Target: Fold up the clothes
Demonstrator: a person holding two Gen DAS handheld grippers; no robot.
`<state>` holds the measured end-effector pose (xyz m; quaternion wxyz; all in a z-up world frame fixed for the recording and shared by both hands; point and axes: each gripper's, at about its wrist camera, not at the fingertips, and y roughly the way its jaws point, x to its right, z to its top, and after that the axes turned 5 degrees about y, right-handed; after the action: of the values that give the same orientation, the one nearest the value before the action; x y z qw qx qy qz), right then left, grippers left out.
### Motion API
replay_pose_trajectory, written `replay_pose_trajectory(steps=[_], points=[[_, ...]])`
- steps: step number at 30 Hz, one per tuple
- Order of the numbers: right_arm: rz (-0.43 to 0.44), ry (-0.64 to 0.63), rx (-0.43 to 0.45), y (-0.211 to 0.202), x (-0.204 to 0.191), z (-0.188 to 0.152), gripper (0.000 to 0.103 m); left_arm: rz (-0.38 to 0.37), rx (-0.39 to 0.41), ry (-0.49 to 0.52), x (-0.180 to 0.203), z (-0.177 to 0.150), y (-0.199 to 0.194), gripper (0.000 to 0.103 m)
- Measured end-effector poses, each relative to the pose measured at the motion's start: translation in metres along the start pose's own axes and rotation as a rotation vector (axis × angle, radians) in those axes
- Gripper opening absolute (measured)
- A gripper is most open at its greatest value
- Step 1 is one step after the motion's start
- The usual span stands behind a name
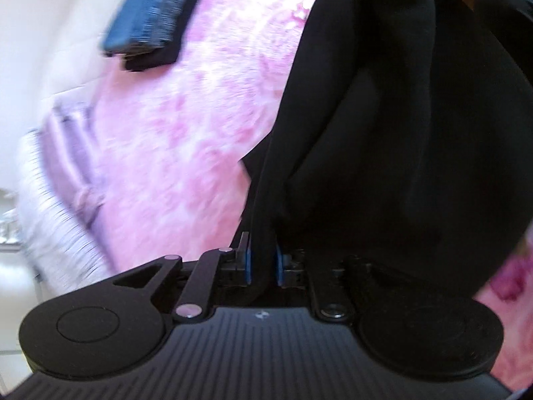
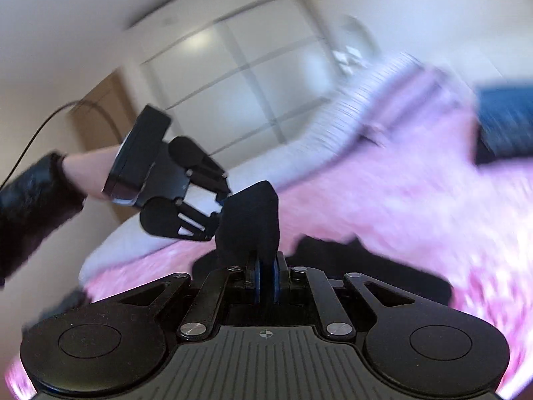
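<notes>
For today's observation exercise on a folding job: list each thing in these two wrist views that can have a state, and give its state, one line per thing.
Black garment: lifted off the bed, gripped by both grippers.
Left gripper: shut on black garment.
Right gripper: shut on black garment.
Folded denim garment: folded, lying on the pink blanket.
Pink blanket: spread over the bed.
Striped pillow: lying at the blanket's edge.
Sliding wardrobe doors: closed.

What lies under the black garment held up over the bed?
Under the black garment lies the pink bed cover, visible left of it. The part directly beneath the hanging cloth is hidden. The folded jeans sit apart, not under it.
</notes>
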<state>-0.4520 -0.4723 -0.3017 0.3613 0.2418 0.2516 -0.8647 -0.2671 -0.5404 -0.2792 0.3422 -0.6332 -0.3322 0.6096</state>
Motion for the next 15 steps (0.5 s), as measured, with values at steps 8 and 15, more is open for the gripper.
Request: replay_pose_trajectory(steps=[8,15], points=[[-0.123,0.296,0.014,-0.006,0.098,-0.006,0.006,-0.049,0.085,0.0,0.004,0.042,0.074,0.015],[-0.135,0.333,0.002,-0.002,0.106,-0.006,0.007,0.044,0.212,-0.405,-0.017,-0.04,0.025,0.039]])
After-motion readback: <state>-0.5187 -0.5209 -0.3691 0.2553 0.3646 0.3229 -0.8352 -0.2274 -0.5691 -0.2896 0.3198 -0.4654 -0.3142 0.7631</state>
